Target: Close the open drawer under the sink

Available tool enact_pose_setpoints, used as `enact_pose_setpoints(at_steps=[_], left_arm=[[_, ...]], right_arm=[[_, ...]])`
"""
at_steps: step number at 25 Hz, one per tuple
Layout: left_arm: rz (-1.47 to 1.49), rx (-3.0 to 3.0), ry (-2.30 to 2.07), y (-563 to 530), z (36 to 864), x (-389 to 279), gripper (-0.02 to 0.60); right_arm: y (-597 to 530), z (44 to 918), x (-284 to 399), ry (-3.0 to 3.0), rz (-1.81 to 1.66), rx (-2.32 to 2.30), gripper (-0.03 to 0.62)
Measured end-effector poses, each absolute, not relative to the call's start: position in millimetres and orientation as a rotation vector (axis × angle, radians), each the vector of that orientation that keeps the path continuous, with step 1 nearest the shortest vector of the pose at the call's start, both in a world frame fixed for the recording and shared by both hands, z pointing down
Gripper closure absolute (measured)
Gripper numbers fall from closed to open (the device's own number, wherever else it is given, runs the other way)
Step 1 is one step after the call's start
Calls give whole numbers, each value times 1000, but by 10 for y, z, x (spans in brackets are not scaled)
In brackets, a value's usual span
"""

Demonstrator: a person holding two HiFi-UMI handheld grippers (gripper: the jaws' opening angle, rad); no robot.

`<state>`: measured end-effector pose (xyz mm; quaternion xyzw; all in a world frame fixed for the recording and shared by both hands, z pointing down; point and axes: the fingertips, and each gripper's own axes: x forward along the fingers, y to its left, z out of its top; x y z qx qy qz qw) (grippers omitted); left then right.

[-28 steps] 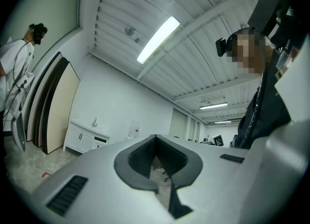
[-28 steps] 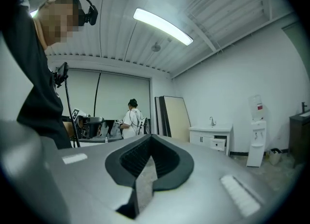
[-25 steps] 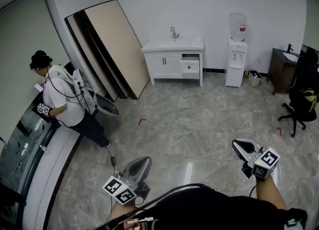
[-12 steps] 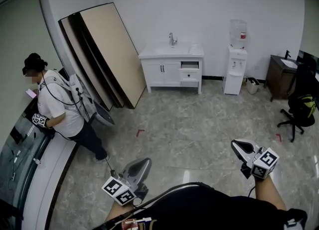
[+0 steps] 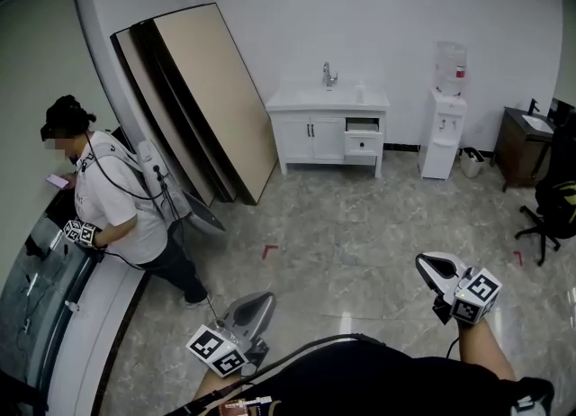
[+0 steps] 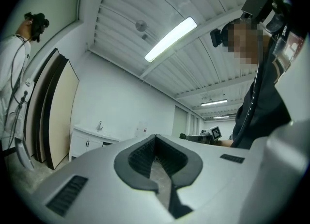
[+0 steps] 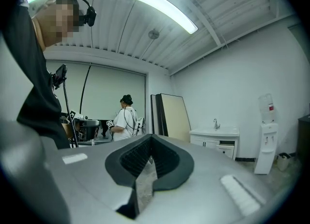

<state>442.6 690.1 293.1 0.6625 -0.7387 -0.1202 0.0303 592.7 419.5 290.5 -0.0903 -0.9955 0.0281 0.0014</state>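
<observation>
Boxy white vanity (image 5: pixel 315 135) shifted rightward — flat-fronted drawer (image 5: pixel 363 142) ajar.

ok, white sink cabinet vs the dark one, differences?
The white sink cabinet stands mid back wall; the dark sink cabinet sits at the right edge, past the water dispenser. The white one has a drawer pulled open on its right; the dark one shows none open. Both carry a basin and tap on top.

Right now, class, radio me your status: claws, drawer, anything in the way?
Left claw shut, empty; right claw shut, empty. Drawer under sink open, far across the floor. Person stands off left, not in the path.
</observation>
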Motion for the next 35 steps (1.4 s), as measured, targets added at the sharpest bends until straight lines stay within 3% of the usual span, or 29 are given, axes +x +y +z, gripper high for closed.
enact_pose_setpoints(at_steps=[12,35], left_arm=[[-372,1899,-2365,6543,3075,3521,581],[-377,1893,-2393,3755,2940,2287,581]], right_arm=[[3656,3143,4781,-3063,93,-424,594],[959,3024,3286,-3032,73,-542,594]])
